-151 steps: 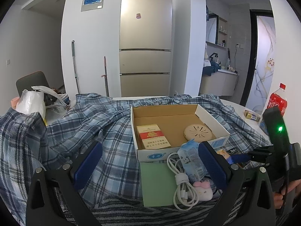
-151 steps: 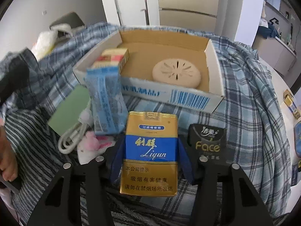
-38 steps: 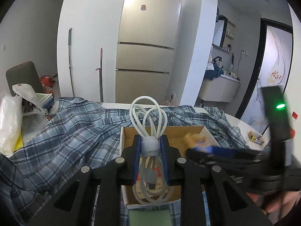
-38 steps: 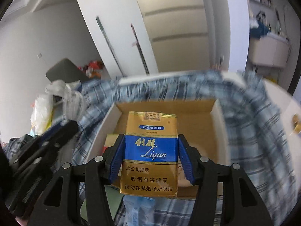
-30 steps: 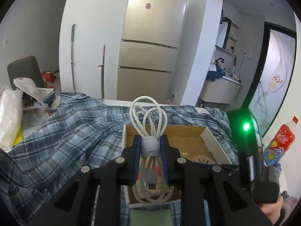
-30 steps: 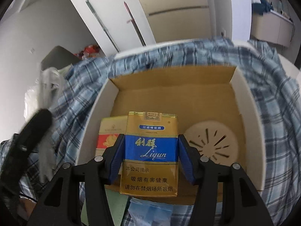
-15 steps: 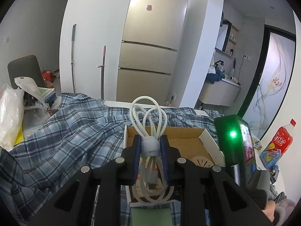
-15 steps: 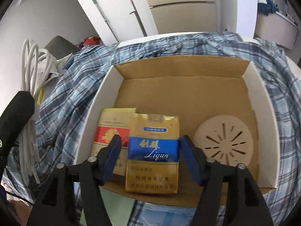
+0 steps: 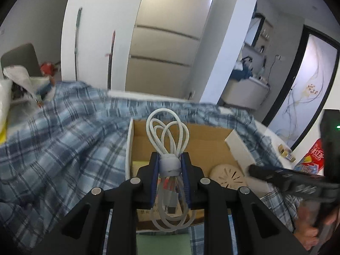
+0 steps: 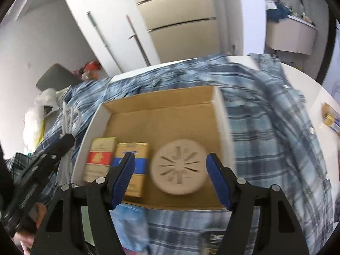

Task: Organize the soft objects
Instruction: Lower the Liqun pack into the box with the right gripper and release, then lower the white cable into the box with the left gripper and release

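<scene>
Left gripper [image 9: 169, 167] clamps a coiled white charging cable [image 9: 167, 140] at its grey strap; right gripper [image 10: 170, 175] gapes wide, holding nothing.

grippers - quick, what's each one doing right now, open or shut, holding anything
Left gripper: shut on the coiled white cable.
Right gripper: open, holding nothing, above the cardboard box.
</scene>
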Motion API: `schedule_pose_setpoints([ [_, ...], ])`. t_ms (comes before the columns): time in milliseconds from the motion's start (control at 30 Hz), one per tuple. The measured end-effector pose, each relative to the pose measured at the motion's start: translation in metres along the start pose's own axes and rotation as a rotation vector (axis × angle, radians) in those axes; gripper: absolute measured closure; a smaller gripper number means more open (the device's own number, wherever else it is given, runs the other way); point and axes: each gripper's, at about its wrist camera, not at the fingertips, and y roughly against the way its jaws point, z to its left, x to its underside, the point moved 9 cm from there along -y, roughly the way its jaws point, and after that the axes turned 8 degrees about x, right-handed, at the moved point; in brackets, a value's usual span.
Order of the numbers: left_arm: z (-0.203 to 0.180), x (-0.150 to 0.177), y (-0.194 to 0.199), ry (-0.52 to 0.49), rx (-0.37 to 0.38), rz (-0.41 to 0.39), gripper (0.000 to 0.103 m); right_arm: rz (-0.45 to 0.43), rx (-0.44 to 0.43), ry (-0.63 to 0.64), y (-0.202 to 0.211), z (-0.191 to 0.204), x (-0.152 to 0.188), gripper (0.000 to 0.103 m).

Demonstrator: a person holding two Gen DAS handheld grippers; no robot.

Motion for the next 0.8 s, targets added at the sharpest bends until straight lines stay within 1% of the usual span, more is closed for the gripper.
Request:
schedule_pose_setpoints([
  [67, 0.004, 0.005, -0.007, 0.0, -0.012, 0.021, 0.081, -0.002, -0.011, -0.051, 0.004, -0.015, 0.001, 0.035],
  [133, 0.006, 0.006, -0.011, -0.018, -0.025, 0.026, 0.081, -0.004, -0.052, -0.092, 0.005, -0.021, 0.002, 0.035],
  [200, 0.006, 0.009, -0.015, -0.024, -0.025, 0.042, 0.081, 0.012, -0.072, -0.097, 0.004, -0.023, 0.005, 0.035],
  [300, 0.006, 0.013, -0.02, -0.042, -0.052, 0.059, 0.081, 0.024, -0.089, -0.093, 0.004, -0.025, 0.007, 0.035],
  [367, 0.006, 0.014, -0.022, -0.038, -0.046, 0.069, 0.081, 0.019, -0.089, -0.093, 0.004, -0.025, 0.009, 0.035],
  [533, 0.011, 0.018, -0.025, -0.031, -0.071, 0.103, 0.081, 0.019, -0.084, -0.04, 0.011, -0.02, 0.02, 0.035],
  [600, 0.012, 0.02, -0.026, -0.03, -0.077, 0.118, 0.08, 0.001, -0.069, -0.019, 0.015, -0.021, 0.023, 0.035],
  [700, 0.009, 0.018, -0.021, -0.041, -0.08, 0.11, 0.08, -0.045, -0.03, 0.001, 0.027, -0.027, 0.024, 0.035],
  [767, 0.004, 0.014, -0.014, -0.075, -0.093, 0.088, 0.066, -0.081, -0.006, 0.014, 0.037, -0.031, 0.023, 0.035],
  [800, 0.001, 0.012, -0.009, -0.093, -0.107, 0.072, 0.048, -0.098, 0.006, 0.023, 0.042, -0.032, 0.023, 0.034],
])
